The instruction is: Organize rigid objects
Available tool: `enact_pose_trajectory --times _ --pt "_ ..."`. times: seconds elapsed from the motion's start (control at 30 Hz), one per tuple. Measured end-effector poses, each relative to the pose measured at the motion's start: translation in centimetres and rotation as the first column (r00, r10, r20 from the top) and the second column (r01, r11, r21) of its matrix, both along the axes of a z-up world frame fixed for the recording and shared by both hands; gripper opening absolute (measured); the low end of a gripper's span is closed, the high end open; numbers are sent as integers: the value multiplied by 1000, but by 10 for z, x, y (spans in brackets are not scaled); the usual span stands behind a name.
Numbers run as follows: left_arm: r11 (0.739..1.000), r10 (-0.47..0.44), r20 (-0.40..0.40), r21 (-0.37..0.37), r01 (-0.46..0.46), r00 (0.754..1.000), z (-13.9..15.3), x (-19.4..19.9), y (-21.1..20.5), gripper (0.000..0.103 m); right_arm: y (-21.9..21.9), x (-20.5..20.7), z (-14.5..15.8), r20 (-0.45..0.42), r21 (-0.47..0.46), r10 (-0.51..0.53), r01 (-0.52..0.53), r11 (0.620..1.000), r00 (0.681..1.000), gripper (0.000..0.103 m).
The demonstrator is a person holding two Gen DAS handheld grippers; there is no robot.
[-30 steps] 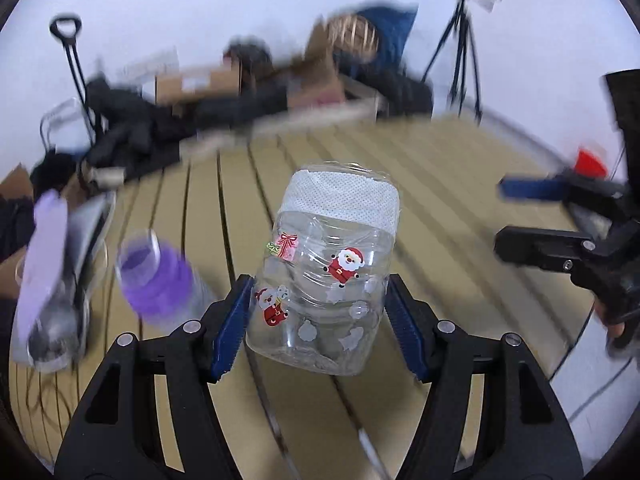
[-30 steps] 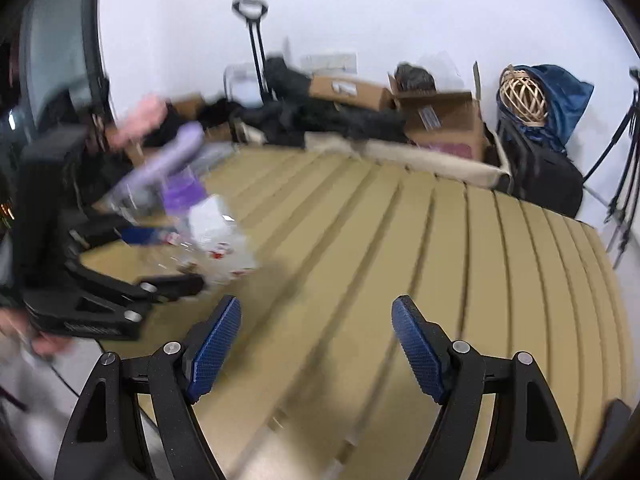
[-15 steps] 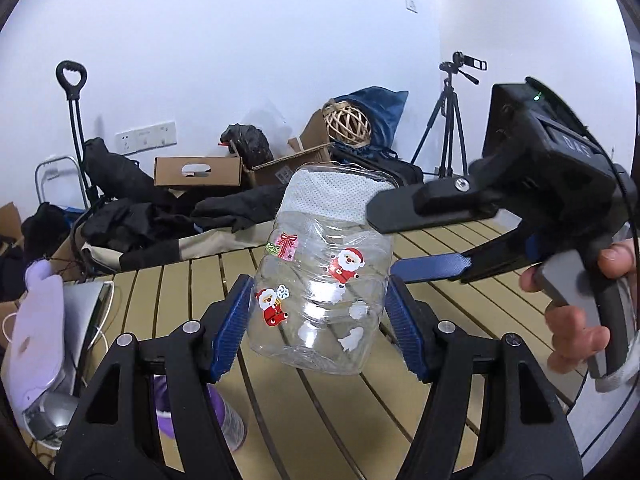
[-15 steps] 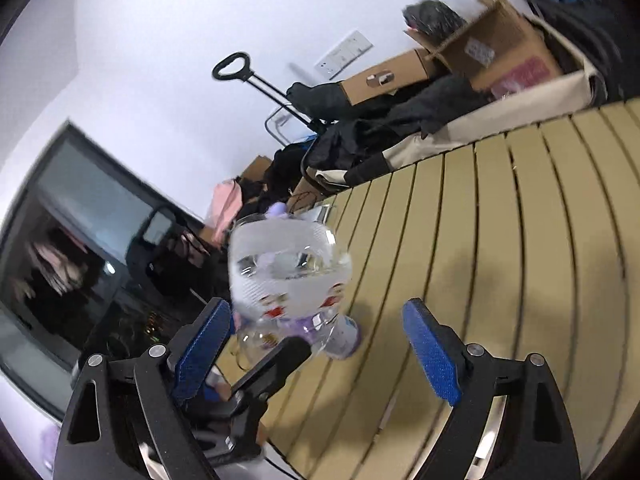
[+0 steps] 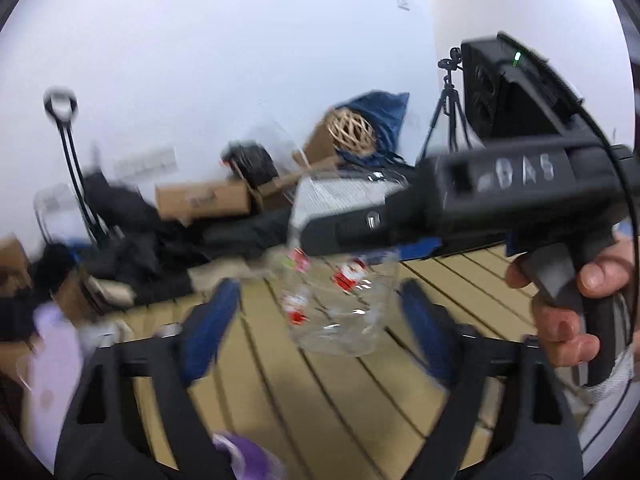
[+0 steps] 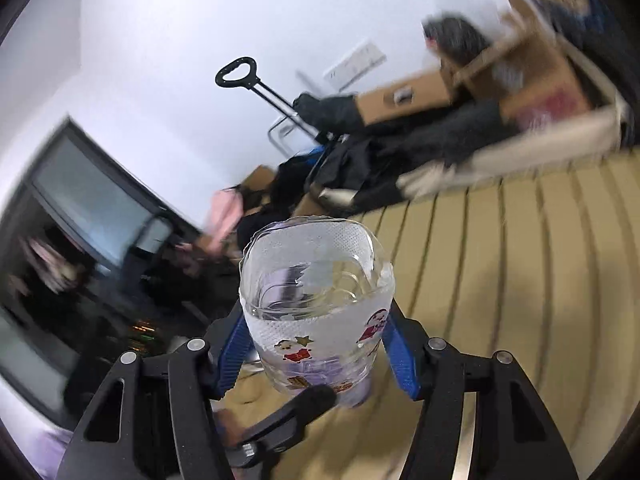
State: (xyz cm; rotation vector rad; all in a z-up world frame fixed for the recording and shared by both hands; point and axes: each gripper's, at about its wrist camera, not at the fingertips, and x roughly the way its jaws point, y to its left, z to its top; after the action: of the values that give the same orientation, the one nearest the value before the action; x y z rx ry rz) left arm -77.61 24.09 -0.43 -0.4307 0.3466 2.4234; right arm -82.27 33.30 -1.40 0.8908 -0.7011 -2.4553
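Note:
A clear plastic jar (image 6: 316,304) with Santa stickers and a white mesh band is held in the air above the slatted wooden table (image 6: 540,280). My right gripper (image 6: 316,348) is shut on the jar's upper part, blue pads against both sides. In the left wrist view the jar (image 5: 340,300) hangs between the fingers of my left gripper (image 5: 320,320), which stand open with gaps on both sides. The right gripper's black body (image 5: 500,200) crosses over the jar there. A purple-lidded container (image 5: 248,456) shows at the bottom edge.
A lilac object (image 5: 52,356) lies at the table's left end. Behind the table are cardboard boxes (image 5: 204,200), dark bags, a wicker ball (image 5: 352,132), a tripod (image 5: 448,108) and a trolley handle (image 6: 236,72).
My right gripper came in and closed on the jar's top. My left gripper opened and let the jar go; its fingers now stand apart from it.

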Motion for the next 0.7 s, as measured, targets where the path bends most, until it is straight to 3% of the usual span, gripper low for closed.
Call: enact_pose_trajectory --times 0.03,0.1,0.13,0.2,0.3,0.4,0.5,0.7 --pt "1000 11 -51 -2 -12 999 5 2 1 103 -2 0 9 -35 45 -11 13 999 999 65" --pt "999 42 -136 -14 -44 990 9 -1 3 103 -7 2 26 -113 138 -44 59 989 993 65" --pt "997 66 -142 -19 -69 988 7 -8 4 103 -9 2 32 -147 191 -62 89 978 987 65" --pt "996 84 -98 2 -84 992 0 -21 2 103 -14 0 38 -181 256 -80 125 958 980 65" --pt "993 116 -44 -2 -116 992 -15 -38 -1 103 -17 -14 31 -164 300 -79 126 946 983 65" --pt "986 164 -21 -26 -165 986 -28 -47 -6 103 -14 -28 14 -114 280 -66 96 955 991 65" --pt "977 209 65 17 -210 976 -34 -56 -21 103 -13 -35 -4 -72 264 -46 63 963 996 65" --pt "915 372 200 86 -395 906 -40 -30 -65 103 -30 -28 -46 -5 347 15 -12 938 1000 66"
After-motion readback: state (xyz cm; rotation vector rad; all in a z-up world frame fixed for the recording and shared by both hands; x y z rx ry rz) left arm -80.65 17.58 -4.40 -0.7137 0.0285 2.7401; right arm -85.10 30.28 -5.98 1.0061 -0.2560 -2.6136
